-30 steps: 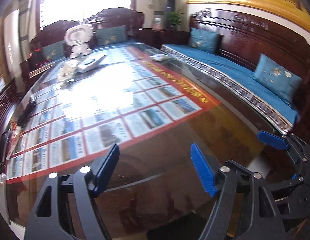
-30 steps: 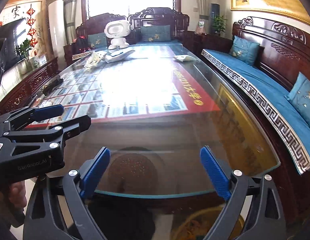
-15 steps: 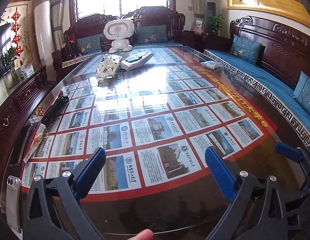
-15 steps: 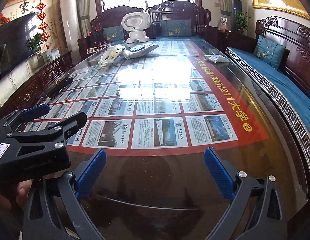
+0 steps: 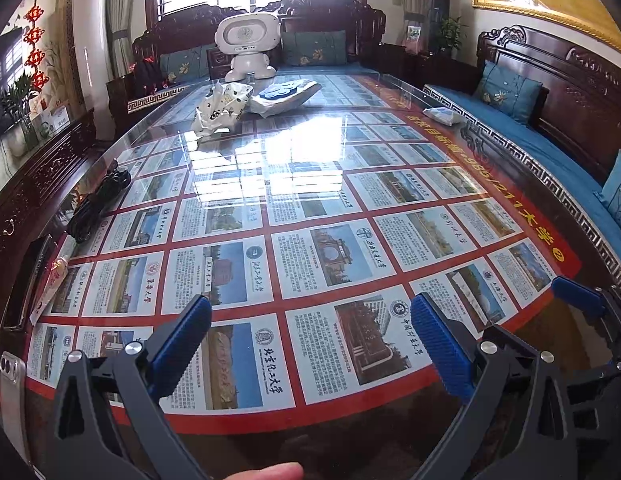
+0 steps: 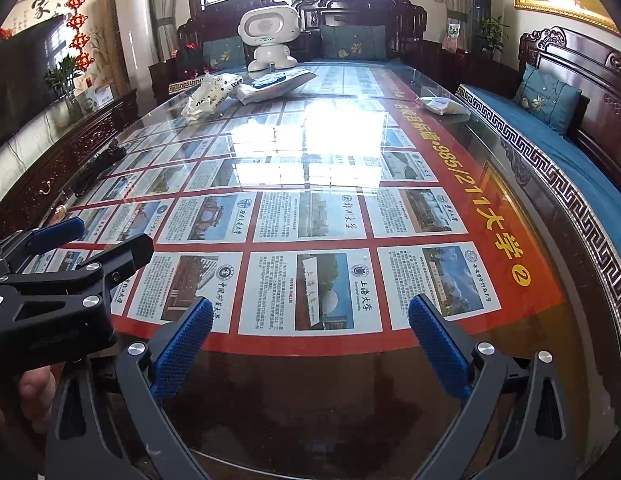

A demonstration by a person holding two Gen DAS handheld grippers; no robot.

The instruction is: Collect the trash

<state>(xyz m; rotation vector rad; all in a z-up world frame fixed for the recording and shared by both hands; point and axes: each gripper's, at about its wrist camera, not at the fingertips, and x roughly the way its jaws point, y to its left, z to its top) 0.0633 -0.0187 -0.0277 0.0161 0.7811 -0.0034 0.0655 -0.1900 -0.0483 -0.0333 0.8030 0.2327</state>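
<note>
Glass-topped wooden desk (image 5: 390, 424): near half and centre open, both tools w/ unobstructed passage fwd. Obstacles at far end: crumpled white plastic bag (image 5: 220, 110), flat white packet w/ blue circles (image 5: 284, 96), white toy robot (image 5: 248, 46) behind. Black cable bundle (image 5: 98, 204) along left edge. Small clear wrapped packet (image 6: 442, 105) near right edge.

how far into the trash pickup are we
Nothing looks collected yet. Both tools, left and right, are open and empty above the near table end. Left to do: the crumpled white bag, the flat packet and the small wrapper at the far end.
</note>
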